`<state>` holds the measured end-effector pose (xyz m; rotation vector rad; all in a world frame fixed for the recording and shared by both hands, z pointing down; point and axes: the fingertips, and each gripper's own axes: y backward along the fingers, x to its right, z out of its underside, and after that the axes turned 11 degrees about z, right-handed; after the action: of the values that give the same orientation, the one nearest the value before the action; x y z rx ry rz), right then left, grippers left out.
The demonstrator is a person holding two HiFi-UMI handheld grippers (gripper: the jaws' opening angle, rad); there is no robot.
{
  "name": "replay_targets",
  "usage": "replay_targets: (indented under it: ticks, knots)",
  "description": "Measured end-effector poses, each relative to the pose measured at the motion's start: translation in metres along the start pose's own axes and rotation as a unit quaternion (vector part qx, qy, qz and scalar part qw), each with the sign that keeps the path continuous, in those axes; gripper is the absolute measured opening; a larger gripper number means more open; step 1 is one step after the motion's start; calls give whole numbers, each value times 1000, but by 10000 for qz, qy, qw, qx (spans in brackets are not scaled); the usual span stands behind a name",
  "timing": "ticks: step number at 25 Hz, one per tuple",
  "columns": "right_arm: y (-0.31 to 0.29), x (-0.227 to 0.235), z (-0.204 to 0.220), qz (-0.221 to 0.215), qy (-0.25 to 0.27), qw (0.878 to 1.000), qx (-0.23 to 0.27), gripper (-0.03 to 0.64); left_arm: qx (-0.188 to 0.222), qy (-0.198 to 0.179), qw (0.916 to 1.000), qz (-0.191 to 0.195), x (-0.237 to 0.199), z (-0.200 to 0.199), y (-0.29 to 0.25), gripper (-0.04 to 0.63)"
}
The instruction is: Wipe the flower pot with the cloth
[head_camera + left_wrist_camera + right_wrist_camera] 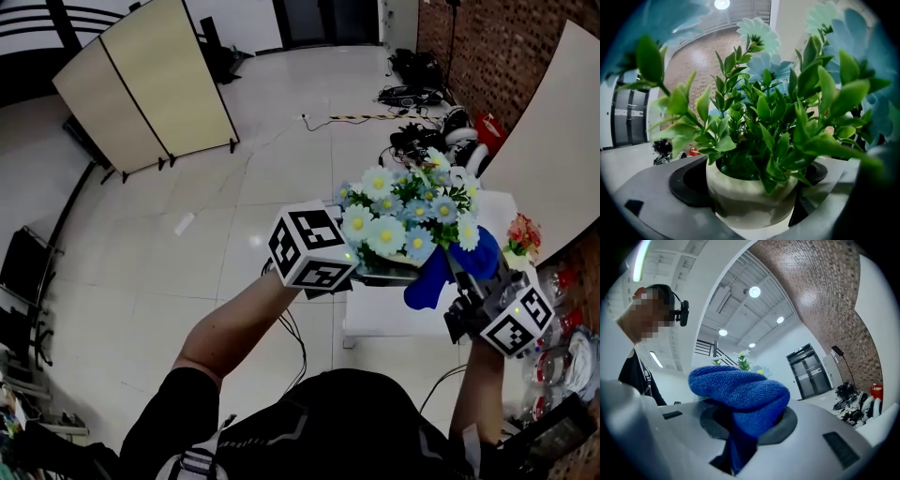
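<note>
Left tongs (750,211) are closed on the flower pot (740,197), a cream, rounded pot seated between both jaws. Green leaves (764,122) and white and pale-blue daisies (389,220) with yellow centres rise from it. Right tongs (740,432) grip a bunched blue terry cloth (740,390), just right of the flowers. Below both tongs: white worktop (384,314). Left of the left tongs: glossy pale floor (187,272); beyond it, a beige folding screen (150,84). Ahead and right of the right tongs: brick wall (497,56).
</note>
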<state>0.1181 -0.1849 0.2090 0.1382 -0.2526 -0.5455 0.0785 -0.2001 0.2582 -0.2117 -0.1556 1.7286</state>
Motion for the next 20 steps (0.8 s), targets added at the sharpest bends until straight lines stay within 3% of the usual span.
replay_targets:
  ticks: [10,14,20]
  knots:
    - [5,27,-9,263,-218,9994,91,89,142,10,9999,-20,7,-7,6,534]
    - [29,0,-17,27,-139,9997,213,89,240,77,9996,-144,0,-2,2,534]
    - [20,-40,5,-264,202,9994,-106,89,359,101,9992,-123,1,-4,-2,534]
